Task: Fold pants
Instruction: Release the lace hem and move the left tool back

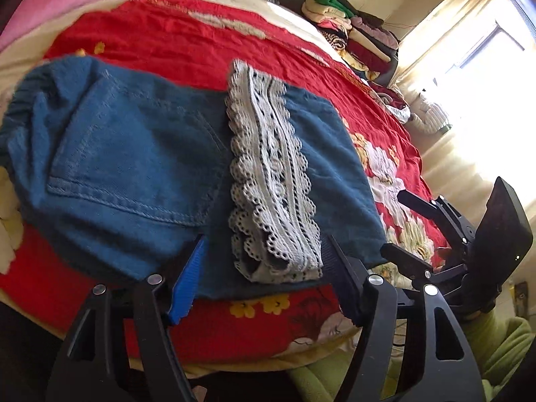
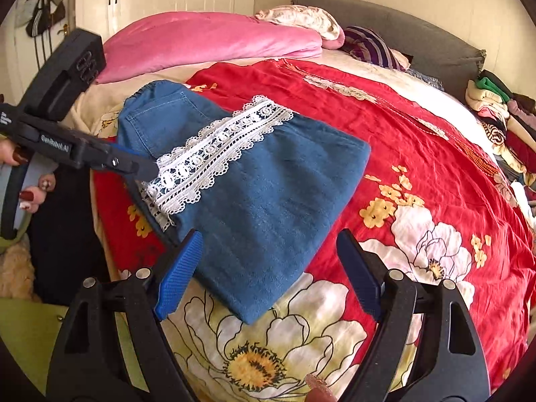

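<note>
Seemingly folded already, the pants (image 2: 241,181) lie just ahead of both sets of jaws on the red bedspread (image 2: 418,154). Smoothing the lace hem (image 1: 268,174) flat would finish well. Left gripper (image 1: 261,268) reaches level, jaws wide around that hem; right gripper (image 2: 268,271) hovers wide, empty.

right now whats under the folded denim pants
The folded denim pants lie on a red floral bedspread, lace trim facing up. Whatever is between the folded layers, or beneath the bedspread, is covered.
</note>
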Tool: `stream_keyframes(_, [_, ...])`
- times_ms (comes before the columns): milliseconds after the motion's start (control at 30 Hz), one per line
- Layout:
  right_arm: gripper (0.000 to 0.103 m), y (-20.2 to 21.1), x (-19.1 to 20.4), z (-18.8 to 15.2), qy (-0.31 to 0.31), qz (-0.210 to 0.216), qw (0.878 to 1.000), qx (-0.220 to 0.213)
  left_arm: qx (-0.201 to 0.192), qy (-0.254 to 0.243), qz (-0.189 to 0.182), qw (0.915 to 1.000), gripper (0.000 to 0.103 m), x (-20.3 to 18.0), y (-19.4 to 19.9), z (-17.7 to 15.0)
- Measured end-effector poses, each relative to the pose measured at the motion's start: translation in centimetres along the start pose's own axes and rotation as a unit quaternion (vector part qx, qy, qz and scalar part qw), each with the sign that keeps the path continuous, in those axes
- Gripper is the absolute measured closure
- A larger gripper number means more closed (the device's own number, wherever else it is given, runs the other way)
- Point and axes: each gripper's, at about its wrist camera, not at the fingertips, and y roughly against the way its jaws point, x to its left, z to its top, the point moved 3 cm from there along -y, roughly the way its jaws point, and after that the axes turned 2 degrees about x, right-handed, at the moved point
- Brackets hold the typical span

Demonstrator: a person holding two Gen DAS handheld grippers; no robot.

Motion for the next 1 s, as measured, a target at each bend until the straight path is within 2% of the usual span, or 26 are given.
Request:
stream_keyframes(100, [0.028, 0.0, 0.2, -0.1, 0.001, 0.003, 1.000, 0.000, 0.009, -0.003, 0.009, 0.9999, 0.037, -0.7, -1.2, -0.3])
stream_keyframes(167, [0.028, 0.0, 0.4, -0.3, 0.000, 0.010, 1.000, -0.002, 0.005, -0.004, 0.020, 0.9998, 0.052, -1.0, -1.7, -0.3])
stream_keyframes(200, [0.028, -0.1, 0.5, -0.3, -0.001, 0.011, 1.000, -0.002, 0.004, -0.004, 0.027, 0.9996, 0.064, -1.0, -2.0, -0.3])
stream_keyframes(233, [0.028, -0.2, 0.6, -0.3, 0.000, 0.012, 1.000, -0.002, 0.003, -0.006, 0.036, 0.9993, 0.072, -0.9, -2.2, -0.4])
stream_keyframes(333, [0.028, -0.3, 0.9, -0.3, -0.003, 0.018, 1.000, -0.002, 0.003, -0.012, 0.035, 0.9993, 0.087, -0.8, -2.0, -0.7])
stream_keyframes(433, [0.028, 0.2, 1.3, 0.2, 0.001, 0.025, 1.000, -0.011, -0.004, -0.038, 0.044, 0.9983, 0.088, -1.4, -0.7, -0.8])
stream_keyframes(567, [0.033, 1.0, 2.3, 0.7, 0.018, 0.037, 0.999, -0.026, -0.001, -0.073, 0.074, 0.9946, 0.088, -2.3, -0.1, -1.6])
stream_keyframes(600, [0.036, 0.8, 2.4, 0.7, 0.020, 0.039, 0.999, -0.024, 0.001, -0.074, 0.078, 0.9942, 0.088, -2.2, -0.3, -1.6])
stream_keyframes(667, [0.051, -0.1, 2.6, 0.4, 0.019, 0.043, 0.999, -0.005, 0.005, -0.070, 0.084, 0.9940, 0.084, -1.7, -0.6, -1.6])
stream_keyframes(733, [0.060, -1.4, 2.8, -0.4, 0.022, 0.042, 0.999, 0.026, 0.003, -0.070, 0.088, 0.9936, 0.080, -1.5, -0.6, -1.5])
stream_keyframes(867, [0.061, -2.8, 2.5, -1.6, 0.009, 0.041, 0.997, 0.058, 0.002, -0.077, 0.090, 0.9929, 0.077, -1.8, -0.6, -1.4])
stream_keyframes(1000, [0.061, -3.1, 2.4, -2.0, -0.003, 0.048, 0.997, 0.060, 0.001, -0.076, 0.092, 0.9928, 0.075, -1.9, -0.6, -1.3])
